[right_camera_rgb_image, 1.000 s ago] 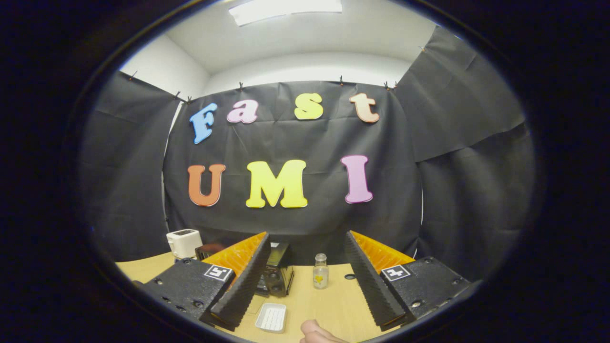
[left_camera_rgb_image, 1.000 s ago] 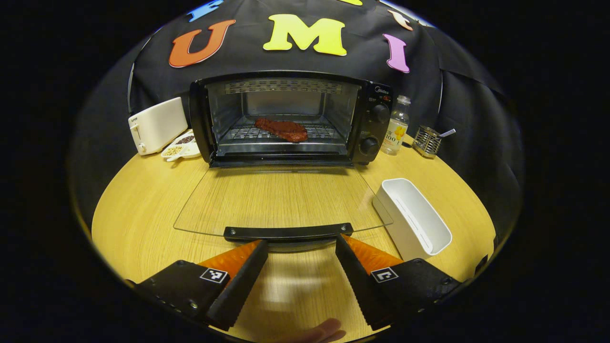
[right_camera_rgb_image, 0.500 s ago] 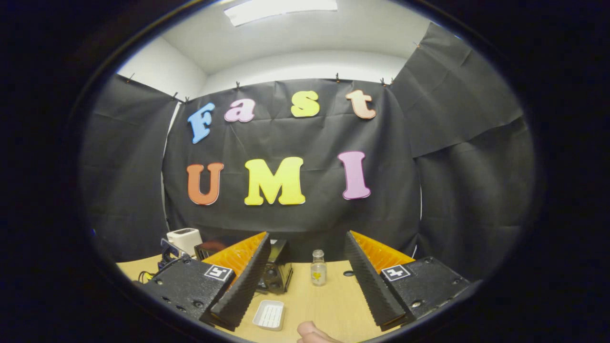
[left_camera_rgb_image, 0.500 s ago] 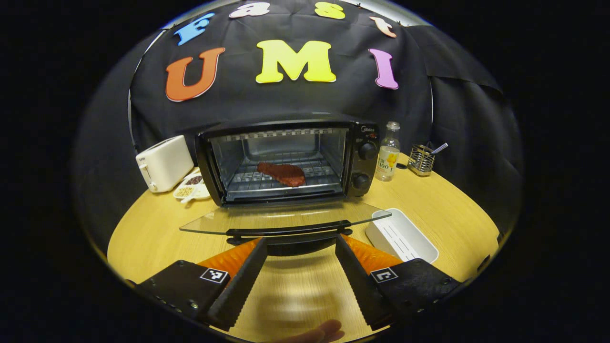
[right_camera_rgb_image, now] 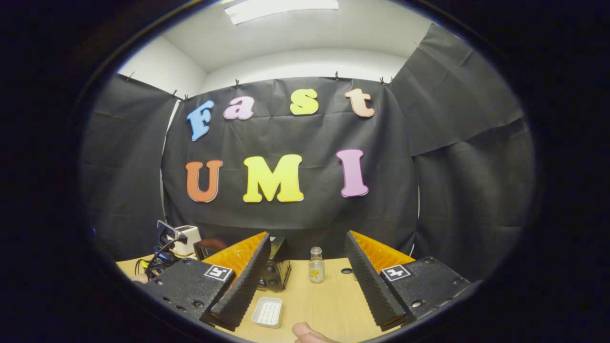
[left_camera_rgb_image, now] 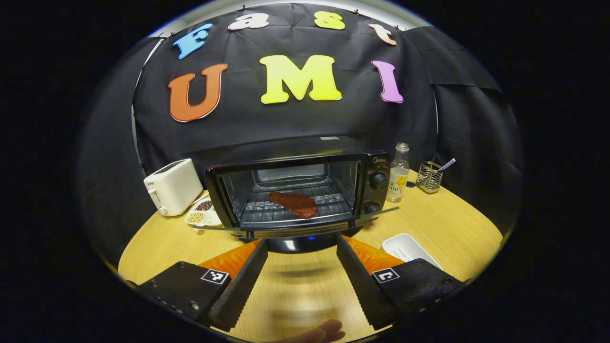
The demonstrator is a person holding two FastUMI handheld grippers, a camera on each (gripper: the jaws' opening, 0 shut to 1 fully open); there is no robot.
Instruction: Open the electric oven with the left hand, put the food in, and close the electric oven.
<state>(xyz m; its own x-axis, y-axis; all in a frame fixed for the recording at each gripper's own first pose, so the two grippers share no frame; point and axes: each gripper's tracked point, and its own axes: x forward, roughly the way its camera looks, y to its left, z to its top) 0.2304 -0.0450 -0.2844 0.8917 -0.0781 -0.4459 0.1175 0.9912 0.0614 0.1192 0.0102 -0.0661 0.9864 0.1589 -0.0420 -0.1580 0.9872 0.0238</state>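
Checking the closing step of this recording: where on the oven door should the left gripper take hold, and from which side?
Probably the dark handle bar along the free front edge of the glass door, approached from the front and slightly below. The bar runs crosswise just ahead of the left gripper, whose fingers stand apart, and the door lies about level, hinged at the oven, so lifting there swings it shut.

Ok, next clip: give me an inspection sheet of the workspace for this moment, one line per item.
Surface: round light wooden table, bare at the front.
Job's things: black electric oven, glass door partly raised, handle between the left tool's fingers; reddish-brown steak on the rack inside.
Clutter: white toaster, white seasoning dish, clear glass bottle, wire mesh holder, white rectangular tray.
Grippers: left tool open at the door handle; right tool open, holding nothing.
Cables: black cables at the table's left edge.
Surroundings: black cloth wall, white ceiling light.
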